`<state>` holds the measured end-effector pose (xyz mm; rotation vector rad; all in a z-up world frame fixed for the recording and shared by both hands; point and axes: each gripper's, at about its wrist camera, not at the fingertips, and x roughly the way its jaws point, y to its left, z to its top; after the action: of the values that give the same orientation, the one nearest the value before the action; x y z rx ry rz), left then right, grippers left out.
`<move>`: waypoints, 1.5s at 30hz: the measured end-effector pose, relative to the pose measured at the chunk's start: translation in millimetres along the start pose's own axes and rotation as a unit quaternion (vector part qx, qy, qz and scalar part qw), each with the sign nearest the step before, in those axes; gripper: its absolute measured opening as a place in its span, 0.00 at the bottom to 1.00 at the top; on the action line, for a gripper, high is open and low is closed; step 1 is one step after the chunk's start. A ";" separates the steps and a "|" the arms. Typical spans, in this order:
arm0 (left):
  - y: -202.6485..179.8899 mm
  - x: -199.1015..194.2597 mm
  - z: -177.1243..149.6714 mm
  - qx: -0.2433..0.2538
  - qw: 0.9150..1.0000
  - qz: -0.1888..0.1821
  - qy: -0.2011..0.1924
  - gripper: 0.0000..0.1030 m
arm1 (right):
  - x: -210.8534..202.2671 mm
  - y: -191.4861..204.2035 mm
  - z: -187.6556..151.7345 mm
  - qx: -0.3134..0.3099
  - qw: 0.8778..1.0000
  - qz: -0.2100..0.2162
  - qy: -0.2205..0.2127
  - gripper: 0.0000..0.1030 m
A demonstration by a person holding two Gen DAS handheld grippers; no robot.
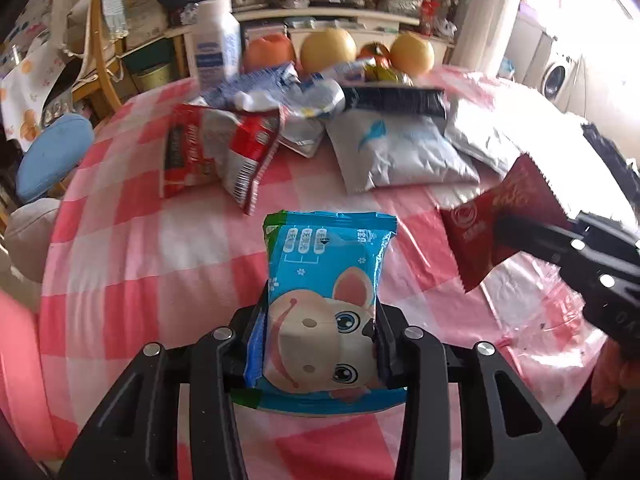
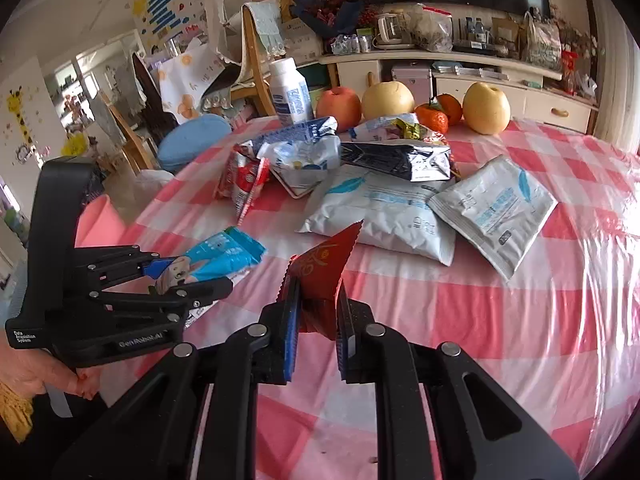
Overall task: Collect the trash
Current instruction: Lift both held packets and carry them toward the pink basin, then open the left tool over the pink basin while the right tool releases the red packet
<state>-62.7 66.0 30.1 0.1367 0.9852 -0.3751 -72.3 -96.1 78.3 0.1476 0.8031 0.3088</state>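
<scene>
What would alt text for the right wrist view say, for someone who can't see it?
The right gripper pinches a red wrapper above a pink checked tablecloth. To the left, the hand-held left gripper clamps a blue snack packet; more wrappers and fruit lie beyond.

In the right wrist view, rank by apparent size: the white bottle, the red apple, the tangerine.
Largest to smallest as they look:
1. white bottle
2. red apple, close to the bottle in area
3. tangerine
All sit at the table's far side, so nearness hardly skews it.
</scene>
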 end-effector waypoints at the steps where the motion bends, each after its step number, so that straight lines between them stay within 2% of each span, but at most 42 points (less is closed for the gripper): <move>1: 3.0 -8.0 0.4 -0.004 1.000 0.000 -0.007 0.42 | -1.3 1.5 0.9 0.004 1.000 0.004 -0.001 0.16; 6: 21.2 -41.4 3.8 -0.028 0.999 0.004 -0.037 0.42 | -5.0 18.1 6.8 0.004 1.000 0.018 -0.006 0.16; 9: 43.5 -65.4 4.7 -0.052 0.997 0.013 -0.056 0.42 | -4.0 41.9 12.2 -0.013 0.999 0.030 -0.005 0.16; 16: 122.2 -115.7 -5.6 -0.135 0.984 0.069 -0.094 0.42 | 5.1 117.6 27.3 -0.058 0.995 0.084 -0.002 0.16; 21: 186.6 -140.0 -23.7 -0.204 0.967 0.114 -0.105 0.42 | 22.3 187.8 41.2 -0.101 0.987 0.127 0.005 0.16; 24: 231.1 -156.3 -43.2 -0.257 0.949 0.142 -0.110 0.42 | 32.5 228.3 50.5 -0.127 0.981 0.147 0.009 0.16; 27: 266.9 -168.2 -62.3 -0.310 0.932 0.150 -0.115 0.42 | 42.6 265.8 59.8 -0.148 0.975 0.165 0.011 0.16; 30: 289.8 -169.8 -74.1 -0.342 0.919 0.166 -0.106 0.42 | 54.7 301.8 67.1 -0.169 0.970 0.176 0.013 0.16; 33: 310.7 -167.9 -86.8 -0.375 0.907 0.167 -0.097 0.43 | 68.5 332.5 70.9 -0.188 0.965 0.182 0.017 0.17; 34: 314.6 -167.2 -89.1 -0.381 0.904 0.169 -0.094 0.45 | 72.4 340.2 71.0 -0.192 0.964 0.182 0.018 0.17; 36: 323.2 -166.8 -91.8 -0.394 0.897 0.178 -0.093 0.62 | 85.9 356.0 70.4 -0.201 0.962 0.181 0.026 0.18; 37: 325.6 -167.1 -92.4 -0.398 0.893 0.185 -0.095 0.68 | 90.7 361.0 67.6 -0.203 0.962 0.180 0.032 0.21; 39: 326.4 -169.7 -93.2 -0.402 0.888 0.199 -0.099 0.81 | 101.2 364.3 63.2 -0.199 0.965 0.166 0.038 0.34; 41: 323.6 -171.8 -93.0 -0.400 0.885 0.216 -0.098 0.87 | 100.4 358.2 58.4 -0.185 0.969 0.159 0.030 0.66; 45: 317.6 -177.0 -85.7 -0.389 0.888 0.224 -0.104 0.88 | 91.6 329.8 48.5 -0.150 0.978 0.142 0.022 0.76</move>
<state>-100.3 428.3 112.7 -0.3983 0.7966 0.4376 -48.4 244.9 130.2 -0.0285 0.7700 0.7013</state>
